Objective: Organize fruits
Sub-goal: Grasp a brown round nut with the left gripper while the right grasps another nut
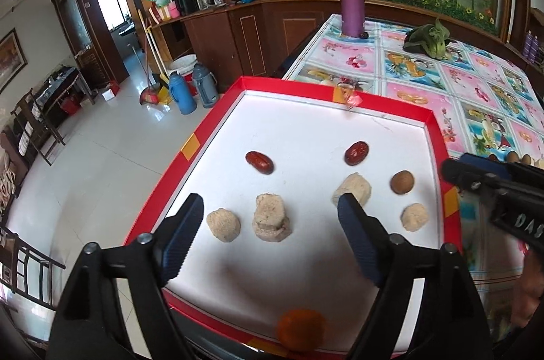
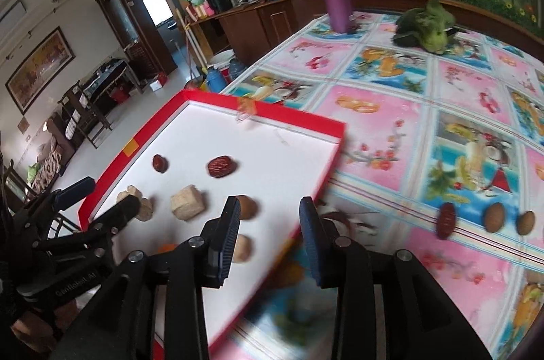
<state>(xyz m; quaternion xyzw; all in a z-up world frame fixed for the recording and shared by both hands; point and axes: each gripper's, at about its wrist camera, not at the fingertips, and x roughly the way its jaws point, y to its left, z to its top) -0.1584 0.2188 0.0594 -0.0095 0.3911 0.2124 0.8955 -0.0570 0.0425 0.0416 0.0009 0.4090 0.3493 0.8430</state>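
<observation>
The left gripper (image 1: 270,212) is hovering with its jaws spread and empty above the near half of the red-rimmed tray (image 1: 217,115), likely poised for sorting. Pale pieces are lying between its fingers: a stacked pale block (image 1: 270,217) at about 12 o'clock. Two red dates (image 1: 259,161) are sitting further out. The right gripper (image 2: 268,230) is also hanging empty, jaws parted, over the tray's right edge; at its 3 o'clock, a date on the cloth (image 2: 446,220) and two brown nuts (image 2: 494,217) are waiting, apparently uncollected.
</observation>
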